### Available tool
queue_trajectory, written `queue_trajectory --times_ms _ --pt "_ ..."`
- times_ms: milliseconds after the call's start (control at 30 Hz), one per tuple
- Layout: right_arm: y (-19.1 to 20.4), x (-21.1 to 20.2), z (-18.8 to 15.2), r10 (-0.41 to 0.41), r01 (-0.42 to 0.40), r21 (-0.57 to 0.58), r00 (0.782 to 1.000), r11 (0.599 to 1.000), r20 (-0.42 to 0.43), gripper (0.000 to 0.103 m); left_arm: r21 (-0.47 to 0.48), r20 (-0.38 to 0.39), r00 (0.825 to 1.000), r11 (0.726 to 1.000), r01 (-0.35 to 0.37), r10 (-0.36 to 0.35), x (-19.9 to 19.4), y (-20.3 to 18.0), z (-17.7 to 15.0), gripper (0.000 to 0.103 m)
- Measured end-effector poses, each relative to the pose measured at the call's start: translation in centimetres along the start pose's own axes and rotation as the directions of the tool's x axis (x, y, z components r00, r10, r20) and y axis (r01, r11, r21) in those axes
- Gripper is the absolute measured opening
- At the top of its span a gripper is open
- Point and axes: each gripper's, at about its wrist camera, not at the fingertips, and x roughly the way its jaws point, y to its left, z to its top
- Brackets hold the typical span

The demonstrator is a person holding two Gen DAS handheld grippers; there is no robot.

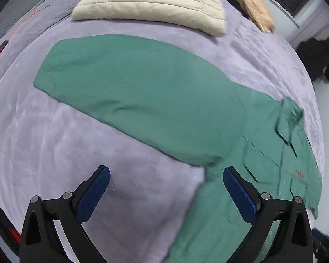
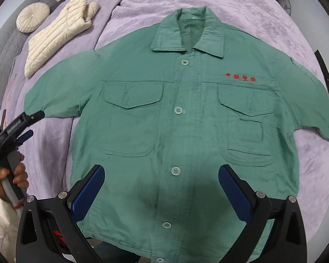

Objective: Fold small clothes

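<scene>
A lilac plush blanket (image 2: 219, 6) covers the bed, and the green shirt (image 2: 179, 118) lies flat in its middle, buttoned, sleeves spread. A cream quilted jacket (image 2: 54, 39) lies near the far left edge by a round cushion (image 2: 31, 17). The left gripper (image 1: 166, 195) and right gripper (image 2: 161, 194) are both spread wide, holding nothing.

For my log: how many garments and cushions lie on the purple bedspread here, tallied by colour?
Green: 1, the button-up shirt, spread flat.
Cream: 2, the quilted jacket and the round cushion.
Tan: 1, a bundled garment at the far edge.
Total: 4.
</scene>
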Motion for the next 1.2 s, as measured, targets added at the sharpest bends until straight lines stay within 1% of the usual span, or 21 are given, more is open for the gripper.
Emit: queue_trajectory --times_ms 100,167,233,300,333,433,467,500,533,567,600,633,667,767,800,867,933,967,1067,1133,1200 --pt "2.4 2.2 0.4 0.018 -0.019 -0.022 0.999 1.0 -0.032 0.103 -0.126 0.034 0.999 0.992 -0.029 0.034 2.7 6.0 2.7 0.103" --pt "3.9 3.7 0.6 0.025 -0.027 -0.049 0.998 0.998 -0.053 0.103 -0.21 0.05 0.998 0.977 -0.025 0.036 4.7 9.9 4.2 0.103" --pt "5.1 4.8 0.9 0.018 -0.023 -0.074 0.998 0.997 -0.066 0.103 -0.27 0.05 0.998 0.963 -0.027 0.042 6.6 12.6 5.1 0.103" --pt "6.1 5.8 1.0 0.02 -0.026 -0.085 0.997 0.996 -0.079 0.103 -0.309 0.051 0.998 0.951 -0.019 0.036 8.3 14.7 6.0 0.103" --pt "6.5 6.1 1.0 0.02 -0.027 -0.086 0.996 0.996 -0.084 0.103 -0.318 0.072 0.997 0.948 -0.006 0.03 8.7 15.4 6.6 0.103" --pt "7.3 6.8 1.1 0.021 -0.03 -0.091 0.995 0.995 -0.097 0.103 -0.326 0.125 0.991 0.945 0.004 0.039 8.8 16.2 8.1 0.103" --pt "7.5 6.9 1.1 0.024 -0.033 -0.09 0.995 0.995 -0.098 0.103 -0.333 0.14 0.989 0.943 0.005 0.044 8.7 16.3 8.4 0.101" --pt "7.7 6.9 1.2 0.026 -0.034 -0.088 0.995 0.996 -0.097 0.103 -0.347 0.155 0.986 0.938 -0.006 0.064 8.6 16.5 8.6 0.084" --pt "7.7 6.8 1.1 0.028 -0.036 -0.083 0.995 0.996 -0.095 0.103 -0.358 0.156 0.985 0.933 -0.018 0.079 8.5 16.6 8.8 0.056" --pt "7.6 6.6 1.1 0.032 -0.039 -0.074 0.995 0.996 -0.092 0.103 -0.365 0.16 0.984 0.931 -0.012 0.075 8.4 16.8 8.9 0.04" --pt "7.6 6.5 1.0 0.036 -0.042 -0.066 0.995 0.997 -0.088 0.103 -0.367 0.171 0.984 0.93 0.026 0.04 8.4 17.1 8.9 0.005" --pt "7.3 6.2 1.0 0.039 -0.044 -0.056 0.996 0.997 -0.084 0.103 -0.372 0.185 0.983 0.925 0.08 -0.011 8.2 17.5 8.9 0.004" --pt "7.0 5.9 1.0 0.043 -0.047 -0.047 0.996 0.998 -0.077 0.103 -0.373 0.199 0.98 0.923 0.097 -0.023 7.7 17.5 8.8 0.004" --pt "5.8 5.2 1.1 0.05 -0.051 -0.026 0.997 0.998 -0.052 0.103 -0.28 0.254 0.966 0.952 0.123 -0.05 5.2 15.1 8.8 0.004" --pt "5.3 4.9 1.3 0.052 -0.053 -0.018 0.998 0.998 -0.043 0.103 -0.227 0.278 0.958 0.963 0.144 -0.078 4.0 13.4 8.7 0.004" --pt "4.4 4.4 1.4 0.057 -0.057 0.001 0.998 0.998 -0.023 0.103 -0.146 0.312 0.941 0.972 0.185 -0.132 2.1 10.9 9.6 0.004" --pt "3.4 3.8 1.7 0.066 -0.065 0.019 0.998 0.998 -0.007 0.103 -0.041 0.335 0.922 0.974 0.221 -0.195 -0.1 6.5 9.8 0.004" --pt "2.8 3.4 1.7 0.07 -0.07 0.025 0.998 0.997 0.001 0.103 0.005 0.339 0.912 0.97 0.245 -0.232 -1.0 4.9 10.6 0.004" --pt "1.2 2.5 1.8 0.08 -0.081 0.038 0.997 0.996 0.02 0.103 0.157 0.323 0.884 0.94 0.303 -0.338 -2.8 -3.3 11.2 0.004" --pt "-0.3 1.9 1.7 0.081 -0.082 0.057 0.996 0.995 0.031 0.103 0.255 0.291 0.872 0.911 0.325 -0.393 -3.4 -8.3 9.9 0.004" --pt "-2.2 1.5 1.6 0.077 -0.081 0.088 0.996 0.993 0.047 0.103 0.345 0.244 0.865 0.873 0.344 -0.438 -3.8 -13.3 7.6 0.004"
